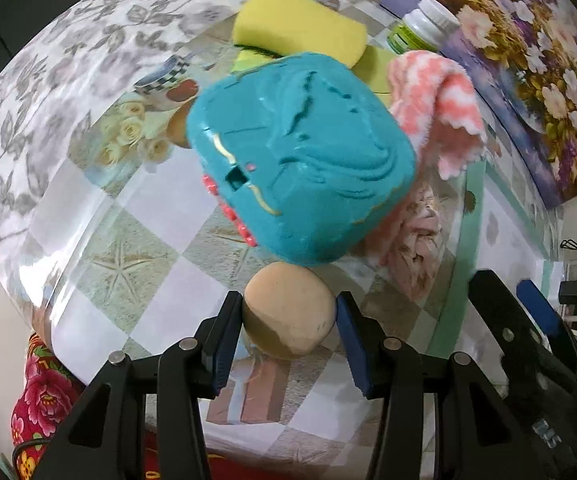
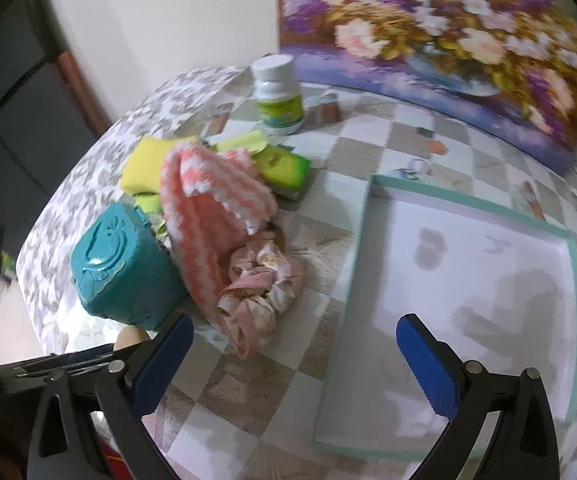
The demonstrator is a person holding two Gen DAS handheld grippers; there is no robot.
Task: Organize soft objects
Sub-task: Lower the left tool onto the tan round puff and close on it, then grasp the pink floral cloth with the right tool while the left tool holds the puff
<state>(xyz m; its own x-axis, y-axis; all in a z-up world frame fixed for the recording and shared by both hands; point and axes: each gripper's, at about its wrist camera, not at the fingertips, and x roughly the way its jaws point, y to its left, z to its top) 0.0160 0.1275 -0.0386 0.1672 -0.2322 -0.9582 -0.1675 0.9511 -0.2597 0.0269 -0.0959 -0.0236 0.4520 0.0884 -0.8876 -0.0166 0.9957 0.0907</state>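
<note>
My left gripper [image 1: 288, 332] is shut on a tan egg-shaped sponge [image 1: 288, 312] just in front of a teal plastic box [image 1: 304, 156]. Behind the box lie a yellow sponge [image 1: 300, 24] and a pink-and-white fluffy cloth [image 1: 436, 100]. In the right wrist view my right gripper [image 2: 292, 360] is open and empty above the table, between a crumpled pale pink cloth [image 2: 260, 288] and a white tray with a mint-green rim [image 2: 352, 280]. The teal box [image 2: 124, 268], the fluffy cloth [image 2: 212, 208], the yellow sponge [image 2: 148, 160] and a green sponge [image 2: 284, 168] show there too.
A white-capped bottle with a green label [image 2: 278, 96] stands at the back. A floral painting [image 2: 448, 40] leans behind the table. The checkered tablecloth [image 2: 248, 392] covers the table, whose left edge is near.
</note>
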